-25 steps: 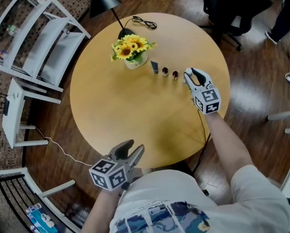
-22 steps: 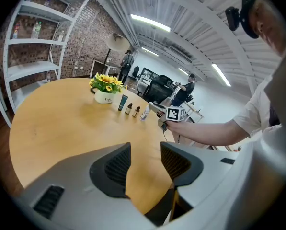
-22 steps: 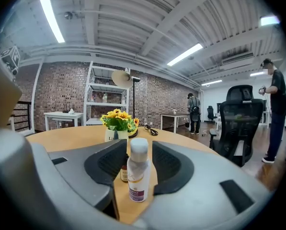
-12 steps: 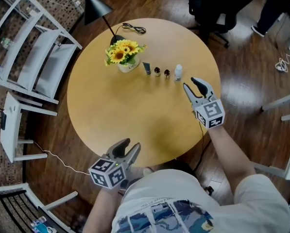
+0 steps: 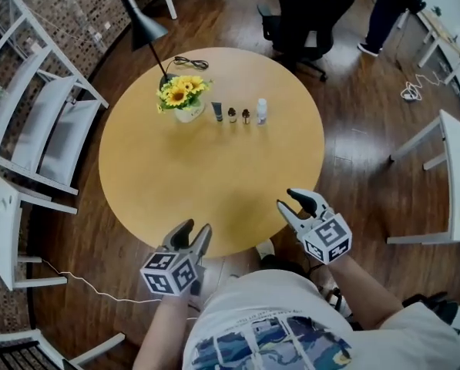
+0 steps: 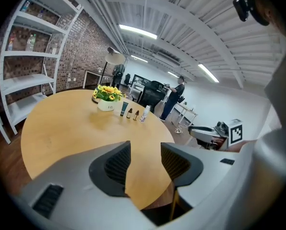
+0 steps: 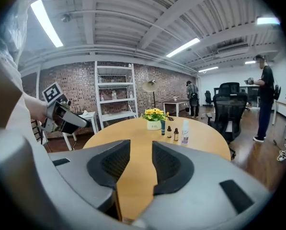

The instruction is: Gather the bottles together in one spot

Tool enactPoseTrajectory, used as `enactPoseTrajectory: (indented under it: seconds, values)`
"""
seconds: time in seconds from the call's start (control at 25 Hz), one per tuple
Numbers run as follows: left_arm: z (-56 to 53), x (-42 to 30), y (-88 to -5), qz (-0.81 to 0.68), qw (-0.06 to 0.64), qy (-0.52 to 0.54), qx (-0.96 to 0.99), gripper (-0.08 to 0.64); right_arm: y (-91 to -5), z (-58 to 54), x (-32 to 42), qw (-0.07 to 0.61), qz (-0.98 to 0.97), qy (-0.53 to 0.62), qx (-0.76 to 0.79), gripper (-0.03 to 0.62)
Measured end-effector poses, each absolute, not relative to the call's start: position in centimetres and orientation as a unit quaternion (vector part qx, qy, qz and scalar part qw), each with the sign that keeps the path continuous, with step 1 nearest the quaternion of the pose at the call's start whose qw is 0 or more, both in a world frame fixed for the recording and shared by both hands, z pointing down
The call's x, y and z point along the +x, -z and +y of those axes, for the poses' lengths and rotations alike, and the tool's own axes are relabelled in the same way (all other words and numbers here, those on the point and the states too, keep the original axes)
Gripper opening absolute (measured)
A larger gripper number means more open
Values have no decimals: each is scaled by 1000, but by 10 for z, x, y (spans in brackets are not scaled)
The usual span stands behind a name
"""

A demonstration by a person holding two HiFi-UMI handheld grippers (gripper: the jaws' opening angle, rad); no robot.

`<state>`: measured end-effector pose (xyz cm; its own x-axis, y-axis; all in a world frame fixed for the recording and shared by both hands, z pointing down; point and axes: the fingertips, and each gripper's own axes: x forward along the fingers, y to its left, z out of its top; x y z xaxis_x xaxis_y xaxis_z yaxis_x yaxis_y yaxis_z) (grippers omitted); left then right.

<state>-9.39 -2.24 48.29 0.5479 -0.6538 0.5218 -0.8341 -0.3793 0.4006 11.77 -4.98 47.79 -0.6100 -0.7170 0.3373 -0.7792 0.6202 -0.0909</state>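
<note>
Left gripper (image 5: 193, 230) held low at the near edge of the counter (image 5: 176, 183), pointing forward, jaws apart, nothing between. Right gripper (image 5: 288, 200) at the near-right edge, jaws apart and empty, just been closing slightly. Bottles (image 5: 239, 114) sit in a row on the far side beside the flower vase (image 5: 187, 112).

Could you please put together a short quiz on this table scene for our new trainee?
1. True or false: the tall white spray bottle stands at the end of the row farthest from the white vase of yellow sunflowers.
2. How many small containers, spray bottle included, stand in that row on the round wooden table? A) two B) four C) six
3. Fill in: the right tool has ____ between its jaws.
Key: 1 true; 2 B; 3 nothing.
</note>
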Motion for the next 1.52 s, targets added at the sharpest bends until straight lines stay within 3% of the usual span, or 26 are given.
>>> enactPoseTrajectory:
  seconds: [0.68, 0.76, 1.04, 1.12, 1.28, 1.52]
  values:
    - [102, -147, -481, -429, 294, -127, 845, 198, -465, 118, 43, 164, -873, -138, 438, 147]
    - [106, -152, -481, -428, 292, -127, 846, 198, -461, 117, 42, 165, -871, -127, 446, 109]
    - [116, -157, -480, -423, 284, -127, 851, 198, -440, 114, 42, 151, -860, -79, 481, 89]
    - [119, -159, -479, -422, 283, -126, 852, 198, -431, 113, 41, 150, -855, -61, 492, 35]
    - [123, -164, -479, -424, 278, -124, 853, 198, -420, 109, 40, 142, -855, -39, 497, 0]
    - [126, -172, -475, -430, 276, -117, 852, 198, -419, 107, 32, 156, -860, -41, 484, 0]
